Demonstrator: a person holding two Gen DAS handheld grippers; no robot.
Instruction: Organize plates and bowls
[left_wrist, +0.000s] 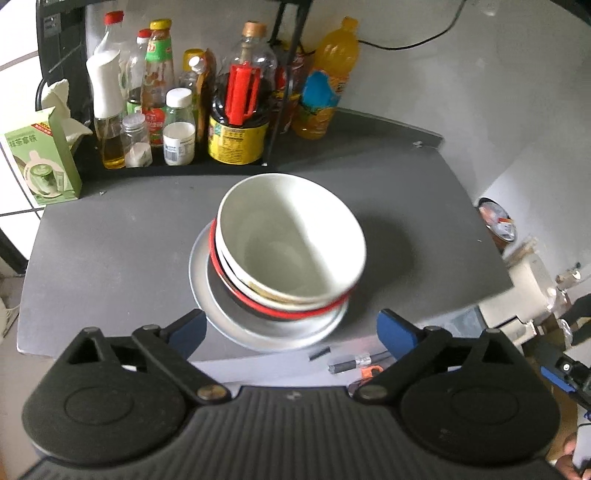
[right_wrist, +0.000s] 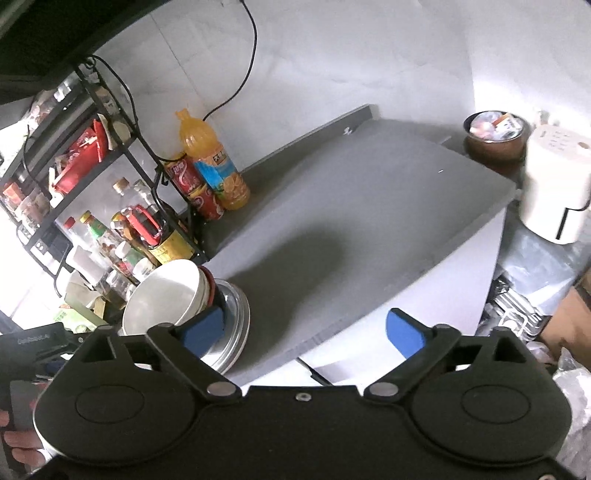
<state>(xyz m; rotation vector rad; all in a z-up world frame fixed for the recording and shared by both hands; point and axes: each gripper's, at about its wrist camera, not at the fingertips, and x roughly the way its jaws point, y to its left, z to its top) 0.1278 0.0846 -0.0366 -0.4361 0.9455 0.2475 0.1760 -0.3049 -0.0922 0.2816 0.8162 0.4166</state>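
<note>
Left gripper (left_wrist: 291, 334): blue-padded fingers spread wide, holding nothing, poised at the counter's near edge with the dish stack just beyond them. Right gripper (right_wrist: 304, 328): fingers likewise spread wide and empty, over the near edge further right, its left pad in front of the stack. Grey counter (left_wrist: 110, 236): matte top, carrying all items below. Dish stack, close to the near edge, about midway along it: silver plate (left_wrist: 258, 332) at the bottom; red-rimmed bowl (left_wrist: 295, 313) on it; white bowl (left_wrist: 291, 236) nested on top, tilted, empty. Green carton (left_wrist: 42, 162): upright at the far left corner. Black wire rack (right_wrist: 122, 162): along the far edge, left portion, holding condiment bottles, among them a dark bottle with a red handle (left_wrist: 240, 110). Orange drink bottle (left_wrist: 327, 81): upright at the far edge, just right of the rack.
</note>
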